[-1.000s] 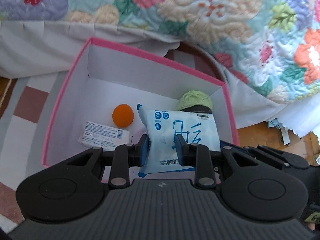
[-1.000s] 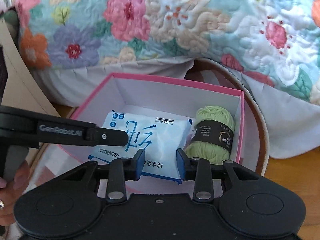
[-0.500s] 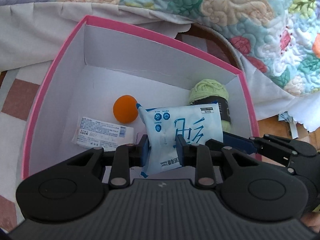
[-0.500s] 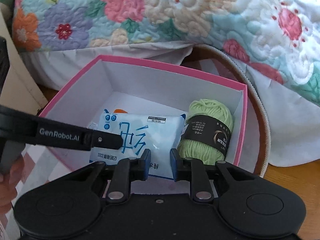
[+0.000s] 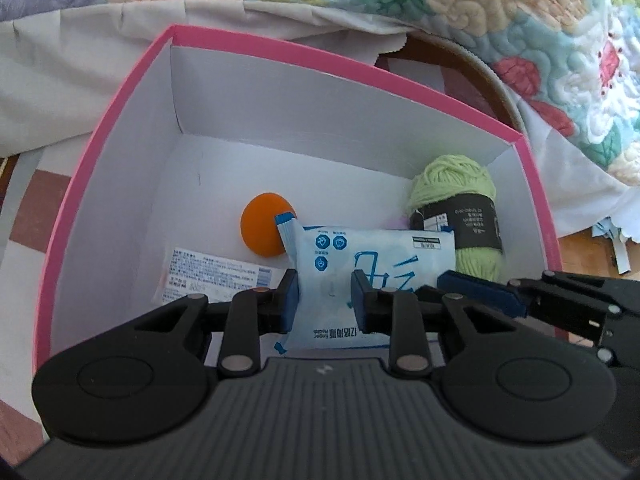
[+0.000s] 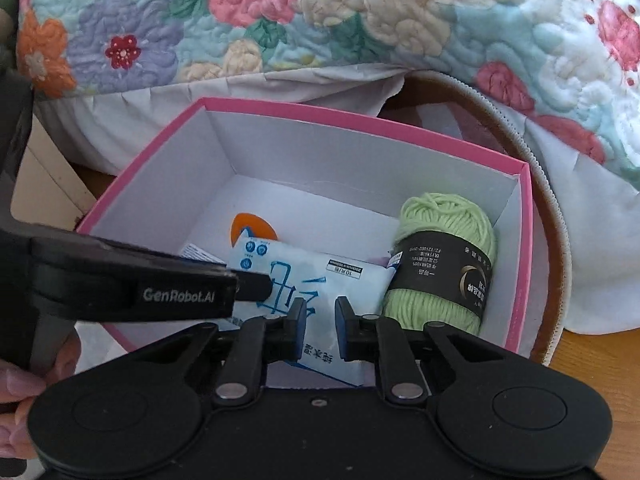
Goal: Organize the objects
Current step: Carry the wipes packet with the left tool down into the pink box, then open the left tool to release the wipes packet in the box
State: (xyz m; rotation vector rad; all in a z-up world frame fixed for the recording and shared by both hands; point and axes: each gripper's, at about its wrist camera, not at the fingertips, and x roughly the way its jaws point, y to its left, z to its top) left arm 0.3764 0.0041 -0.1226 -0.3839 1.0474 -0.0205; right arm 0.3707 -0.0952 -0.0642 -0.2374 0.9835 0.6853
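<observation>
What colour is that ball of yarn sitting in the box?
Light green yarn ball with a black paper band, clearest in the right wrist view.

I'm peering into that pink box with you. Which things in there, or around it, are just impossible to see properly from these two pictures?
- Orange ball: the wipes pack covers one side in the left wrist view and most of it in the right wrist view.
- White printed packet: its near end is behind the left tool; the print is too small to read.
- Yarn label: small and upside down.
- Pale purple scrap beside the yarn: mostly hidden.
</observation>
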